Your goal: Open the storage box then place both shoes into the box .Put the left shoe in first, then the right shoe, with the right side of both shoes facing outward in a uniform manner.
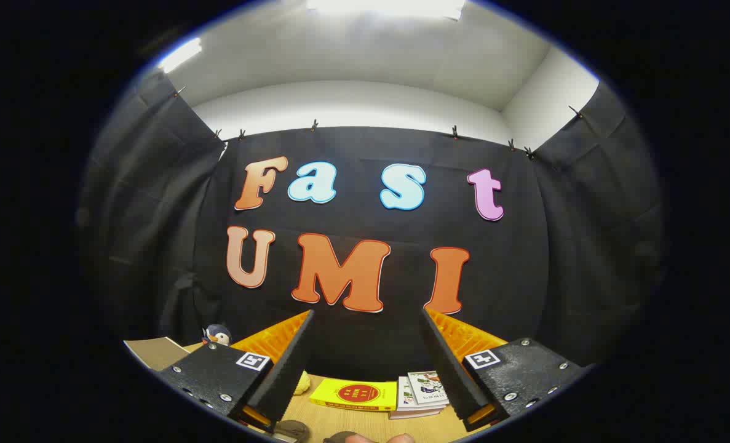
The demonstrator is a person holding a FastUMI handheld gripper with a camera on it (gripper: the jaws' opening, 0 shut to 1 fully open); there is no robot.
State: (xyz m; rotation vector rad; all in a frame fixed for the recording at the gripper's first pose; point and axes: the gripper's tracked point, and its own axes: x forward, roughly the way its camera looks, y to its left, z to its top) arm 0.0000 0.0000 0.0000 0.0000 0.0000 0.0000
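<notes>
Shoes and storage box could not be placed with certainty at this moment; two dark rounded shapes (pixel 291 431) at the nearest edge of the table, just below the fingers, may have been shoe parts, but the view there was too cropped to tell. A fingertip (pixel 400 438) of a person showed beside them.

The gripper (pixel 365 363) was held level, aimed at the booth wall rather than down at the work surface. Its fingers stood wide apart and held nothing; the gap between them was empty.

Beyond the fingers, on the wooden table (pixel 340 418), lay a yellow book (pixel 353 394), with two pale booklets (pixel 420 394) touching its right side. A small yellow object (pixel 303 383) sat just behind the left finger. Farther back on the left stood a penguin toy (pixel 217 335) near a piece of brown card (pixel 155 352). The black cloth wall (pixel 574 246) closed the scene behind.

Risks from this position, as a judgement:
- The box lid could not be targeted, because the camera pointed too high; a blind descent could strike the table or the box.
- Shoe order or facing could be mistaken, because left and right could not be distinguished at the bottom of the view.
- The books lay close ahead; a forward sweep could displace them.
</notes>
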